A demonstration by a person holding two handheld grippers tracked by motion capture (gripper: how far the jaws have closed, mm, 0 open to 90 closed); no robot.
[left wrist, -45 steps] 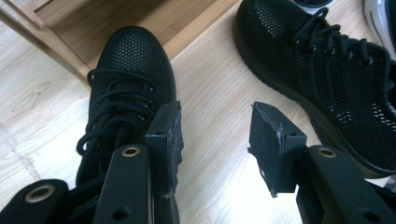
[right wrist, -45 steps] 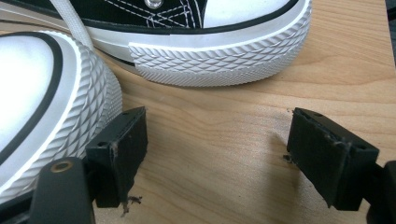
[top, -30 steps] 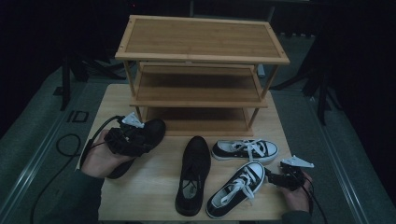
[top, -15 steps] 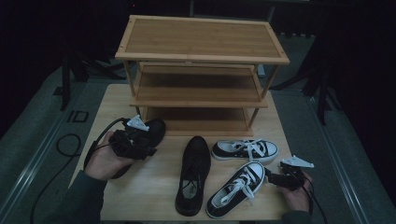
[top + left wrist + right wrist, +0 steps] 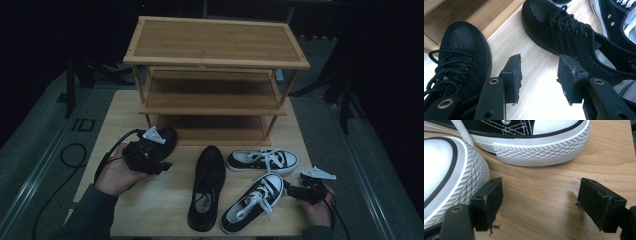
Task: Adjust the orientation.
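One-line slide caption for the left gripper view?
Left gripper, jaws open over bare table, between two black mesh shoes.

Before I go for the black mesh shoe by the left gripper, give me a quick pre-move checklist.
1. Left gripper jaws open, nothing between: ok.
2. Left black mesh shoe between the jaws: not ok, it lies beside one jaw.
3. Second black shoe apart from it: ok.
4. Right gripper open, beside the sneaker toe: ok.
5. Rack bottom shelf free: ok.
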